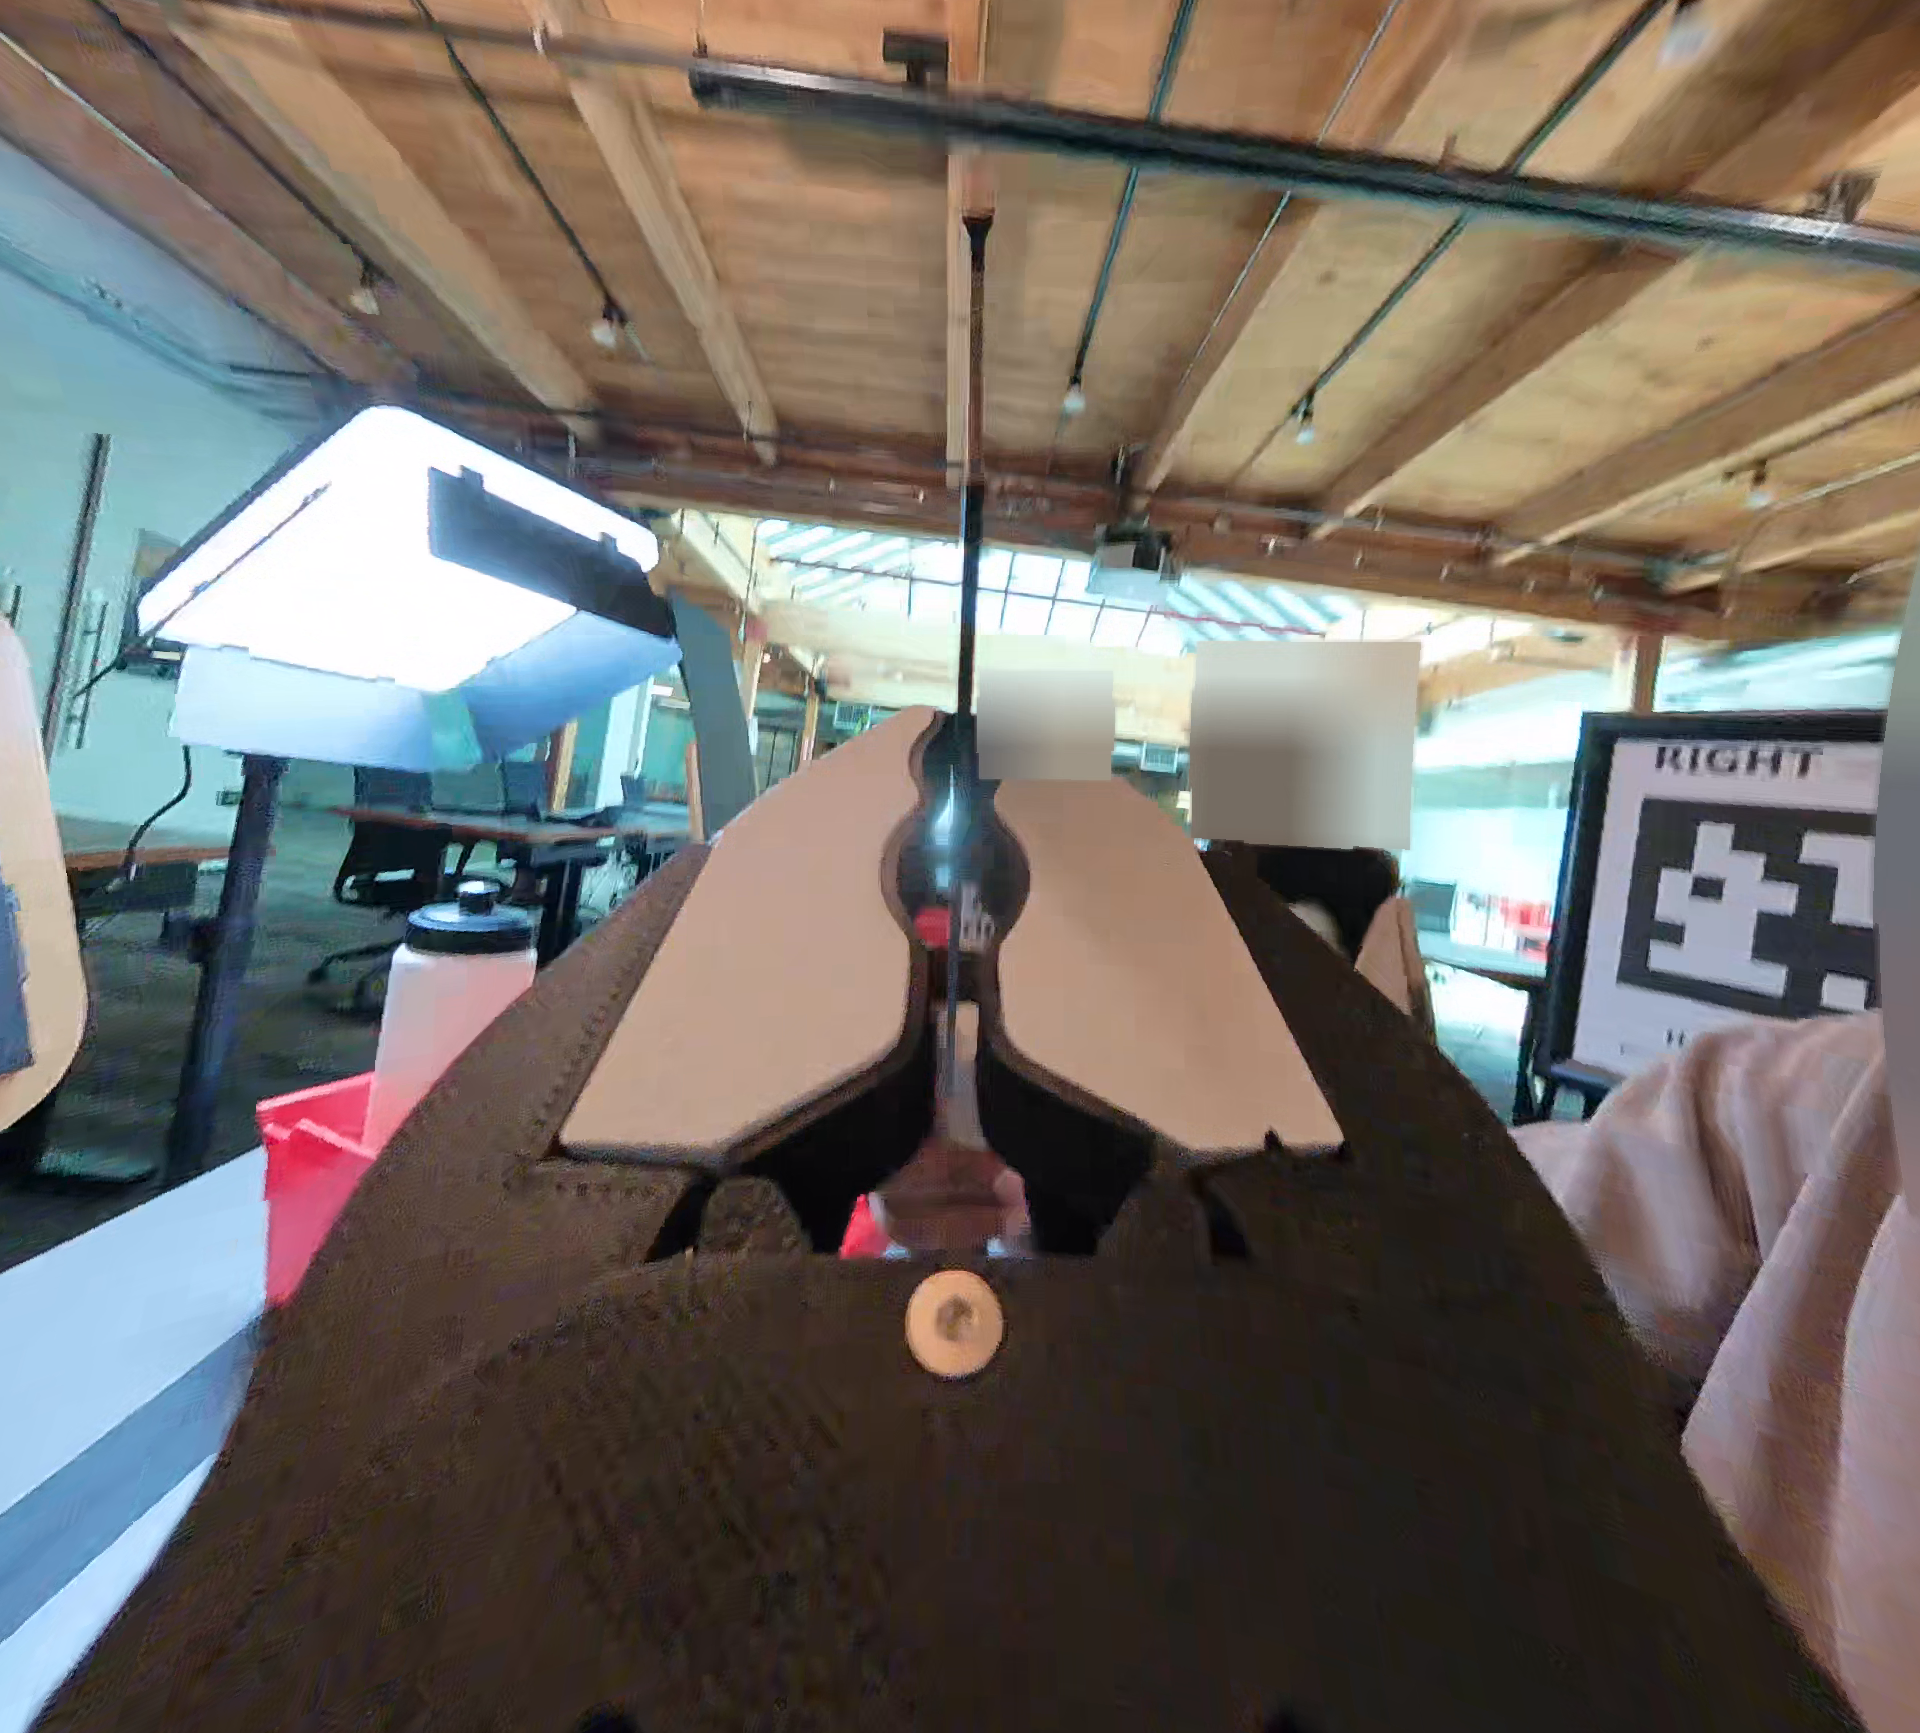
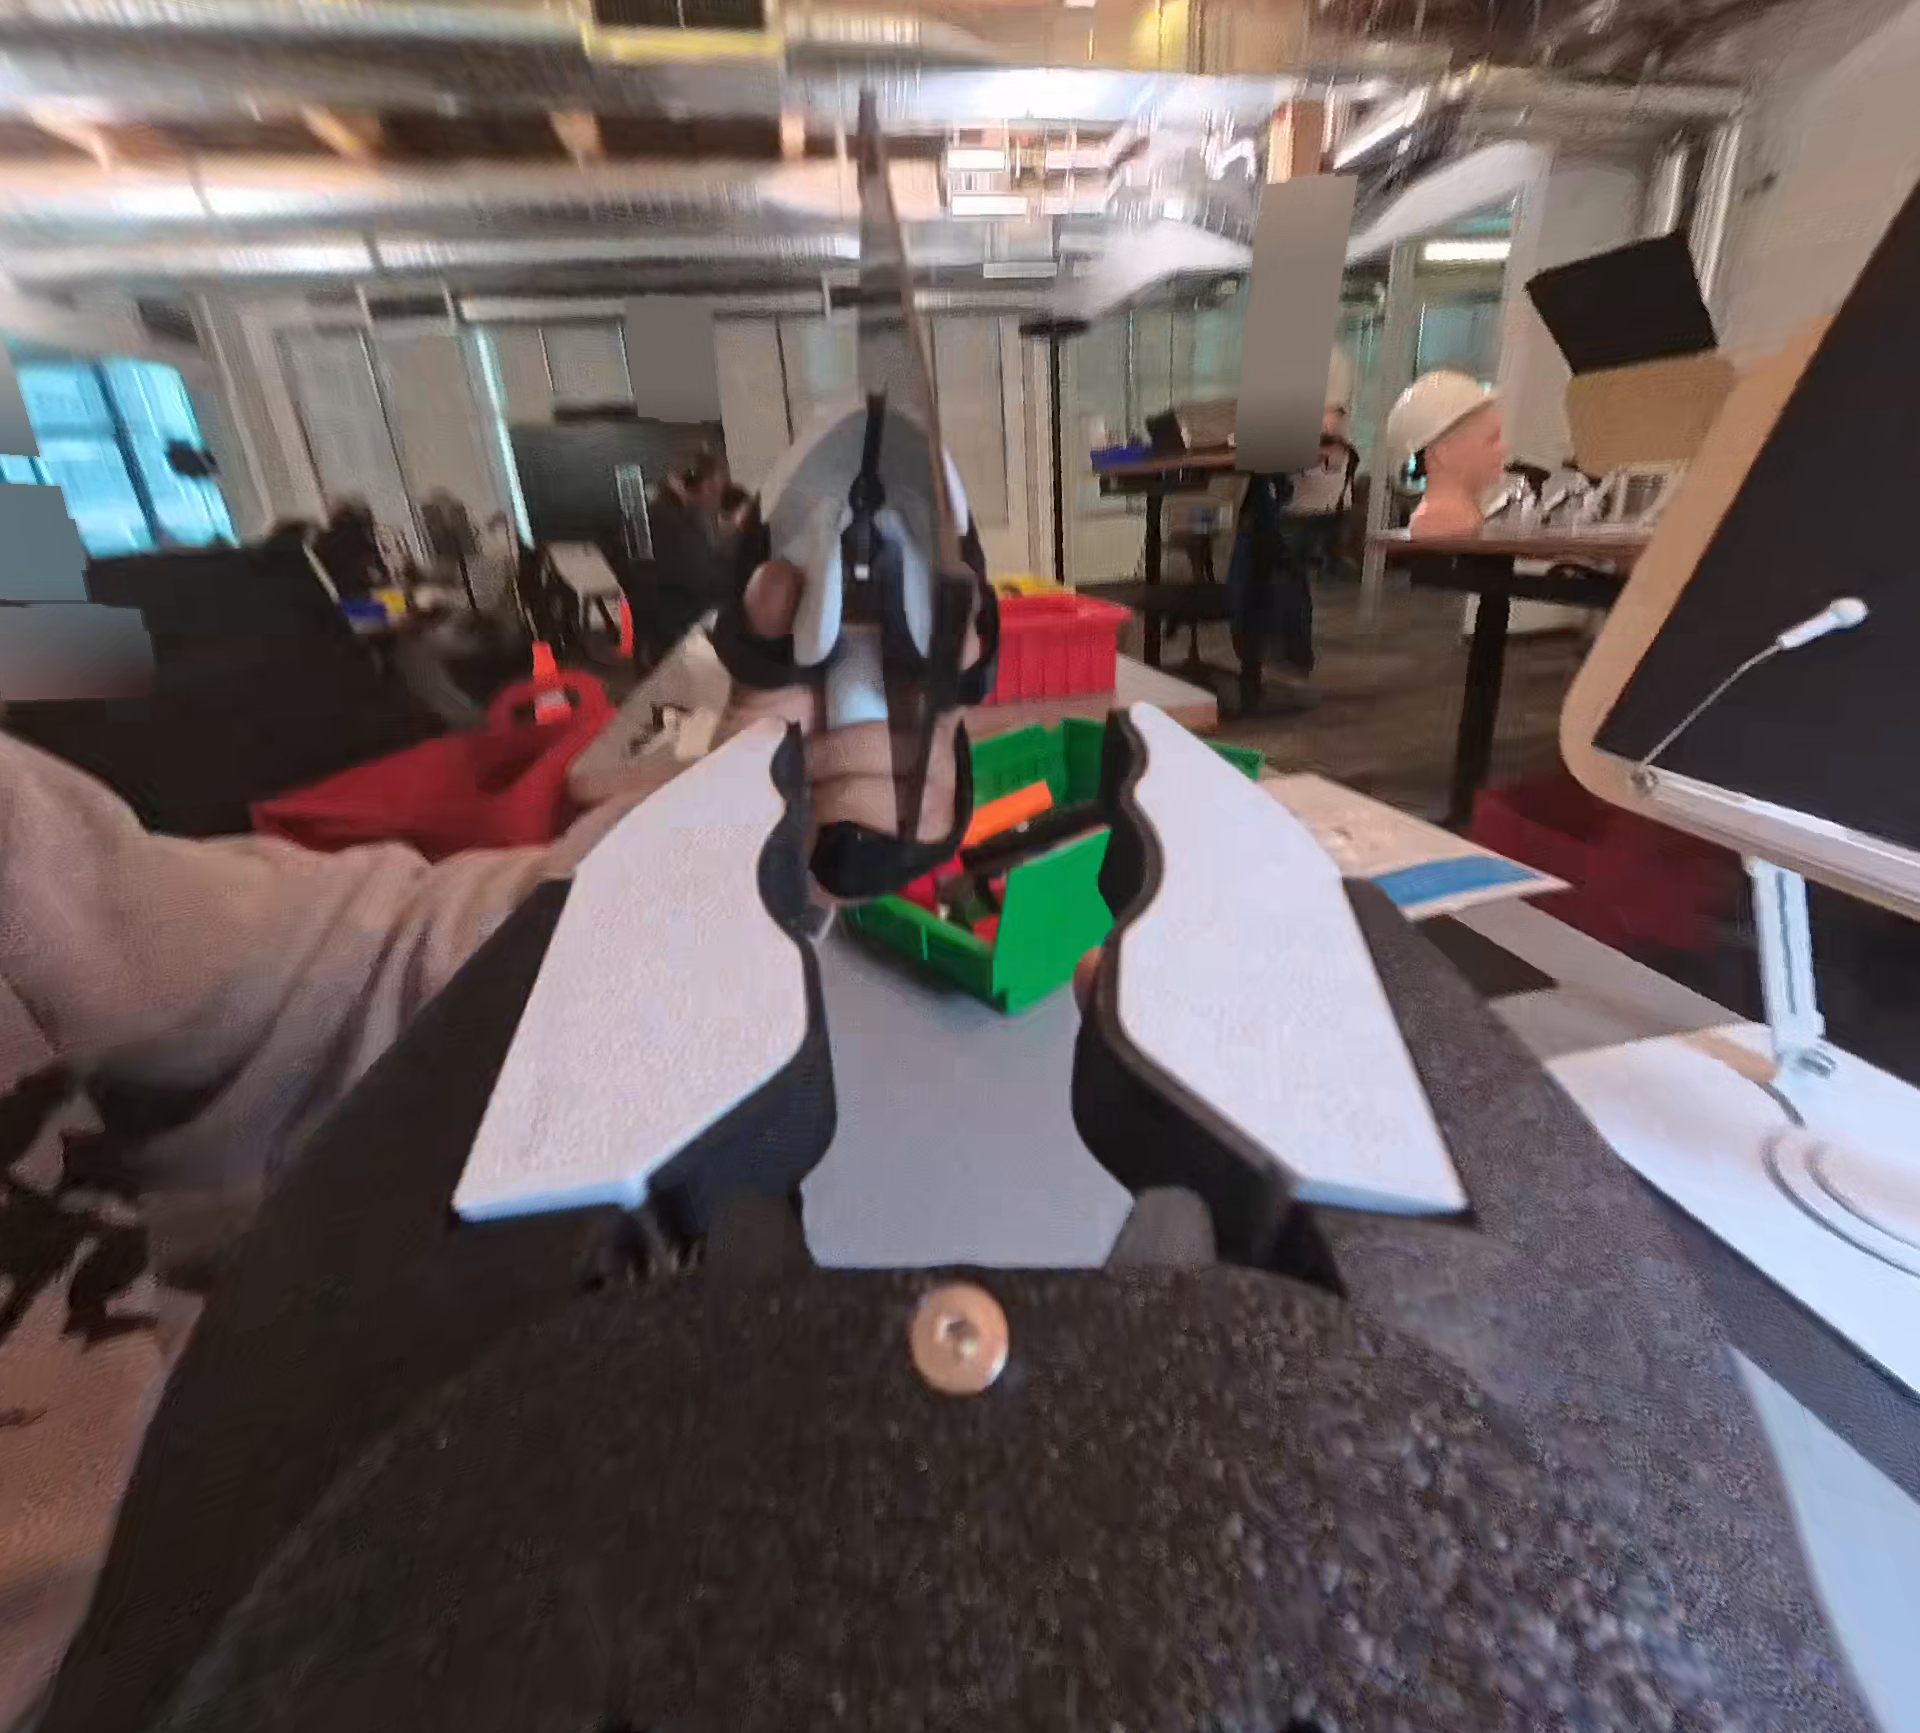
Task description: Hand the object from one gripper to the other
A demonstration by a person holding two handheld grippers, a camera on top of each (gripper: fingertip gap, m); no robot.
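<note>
My left gripper [image 1: 961,733] is shut on a long thin black tool [image 1: 971,478]. Its pads press on the tool's thicker black grip and the thin shaft points up toward the ceiling. In the right wrist view, the left gripper [image 2: 873,540] and the hand holding it are straight ahead, with the tool [image 2: 894,281] standing upright in them. My right gripper [image 2: 956,727] is open with its fingers wide apart. The tool's lower end [image 2: 899,836] hangs between my right fingertips, and the pads do not press on it.
A green bin [image 2: 1039,925] of parts sits on the grey table [image 2: 945,1112] under the right gripper. A red bin [image 2: 1060,644] and a red bag [image 2: 436,779] lie behind it. A board on a stand [image 2: 1787,592] is at the right. A white bottle [image 1: 447,987] and a studio light [image 1: 364,561] are at the left.
</note>
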